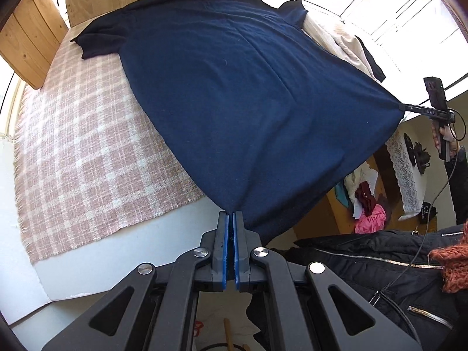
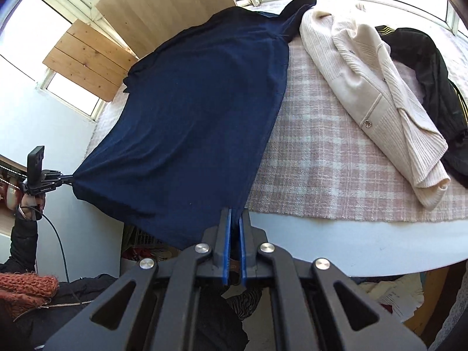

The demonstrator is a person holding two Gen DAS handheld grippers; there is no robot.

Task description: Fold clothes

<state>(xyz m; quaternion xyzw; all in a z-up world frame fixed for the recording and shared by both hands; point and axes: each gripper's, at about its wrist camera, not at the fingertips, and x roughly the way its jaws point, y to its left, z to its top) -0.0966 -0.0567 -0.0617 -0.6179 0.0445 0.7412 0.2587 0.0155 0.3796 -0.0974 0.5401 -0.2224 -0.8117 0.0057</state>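
A navy blue T-shirt [image 1: 234,87] lies with its collar end on a pink and white checked blanket [image 1: 87,152], its hem lifted off the bed. My left gripper [image 1: 232,213] is shut on one hem corner. My right gripper [image 2: 235,212] is shut on the other hem corner, and the hem is stretched taut between the two. In the left wrist view the right gripper [image 1: 405,106] shows at the far right, pinching the cloth. In the right wrist view the navy T-shirt [image 2: 199,102] fills the middle and the left gripper [image 2: 70,179] holds its corner at the left.
A cream knitted cardigan [image 2: 374,93] and a black jacket [image 2: 430,67] lie on the checked blanket [image 2: 321,152] to the right of the shirt. Wooden boards [image 1: 32,38] stand at the bed's far side. Loose clothes [image 1: 370,213] sit in a box beside the bed. A person's black jacket [image 1: 380,263] is below.
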